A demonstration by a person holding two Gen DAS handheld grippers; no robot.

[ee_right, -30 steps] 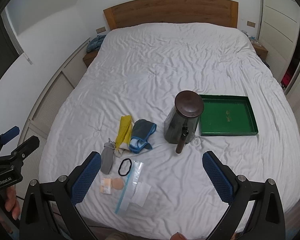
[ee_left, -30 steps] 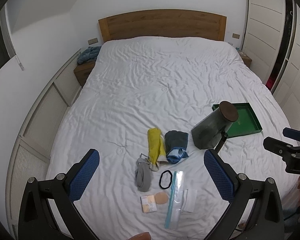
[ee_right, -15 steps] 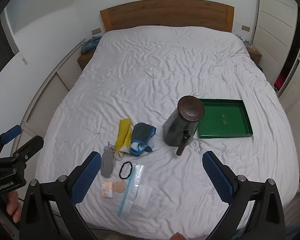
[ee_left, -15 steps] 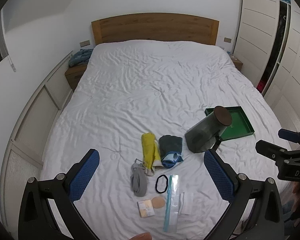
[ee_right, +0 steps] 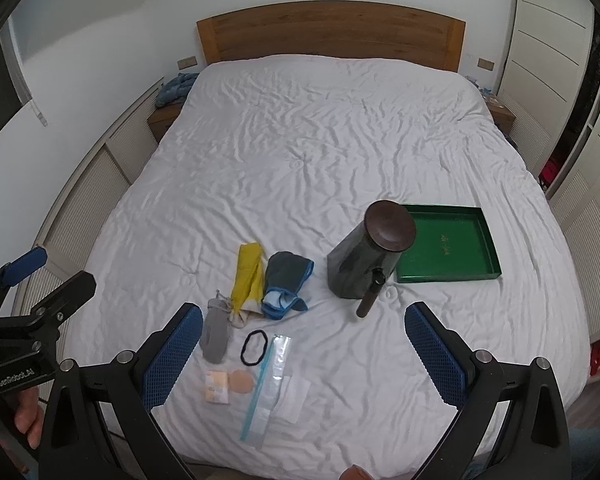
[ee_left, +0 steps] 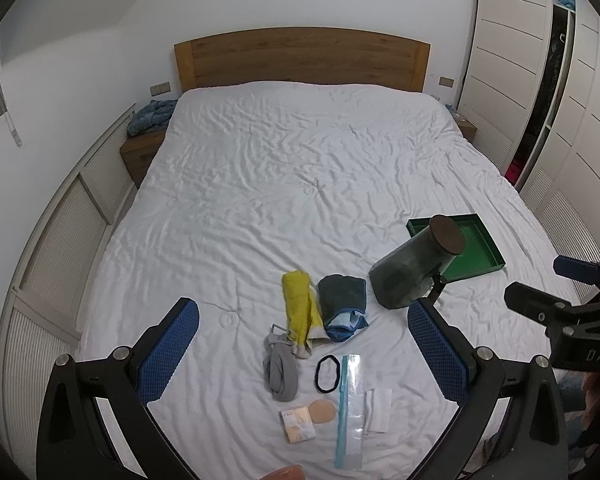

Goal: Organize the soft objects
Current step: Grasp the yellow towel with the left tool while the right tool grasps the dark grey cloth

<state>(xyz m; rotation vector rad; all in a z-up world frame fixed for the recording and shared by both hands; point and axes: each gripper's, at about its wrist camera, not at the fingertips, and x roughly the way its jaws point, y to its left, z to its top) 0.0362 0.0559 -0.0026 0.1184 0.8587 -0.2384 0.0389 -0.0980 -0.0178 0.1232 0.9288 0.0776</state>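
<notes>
Two claws hang over the foot of the bed (ee_left: 300, 168), both spread wide with nothing between their blue pads: the left claw (ee_left: 300, 344) and the right claw (ee_right: 302, 346). Nearest them on the white sheet lie a clear zip bag (ee_left: 349, 408) with a blue strip, a small white pad (ee_left: 377, 416) at its right edge, and a beige round puff (ee_left: 321, 412) touching a small packet (ee_left: 298, 426). Just beyond sit a black hair tie (ee_left: 327, 373) and a grey sock (ee_left: 282, 368). Behind those, a yellow cloth (ee_left: 298, 304) lies lengthwise, its near end against the sock, and a folded dark grey cloth with blue trim (ee_left: 342, 304) rests just beside it on the right. Farther right stands a dark jar (ee_right: 364, 256) with a brown lid and a side handle, close against the left edge of a green tray (ee_right: 488, 244). Beyond that the sheet runs rumpled up to a wooden headboard (ee_left: 300, 58). On the left bedside stand rests a blue bundle of fabric (ee_left: 150, 118). White wardrobe doors (ee_left: 512, 40) line the right wall.
</notes>
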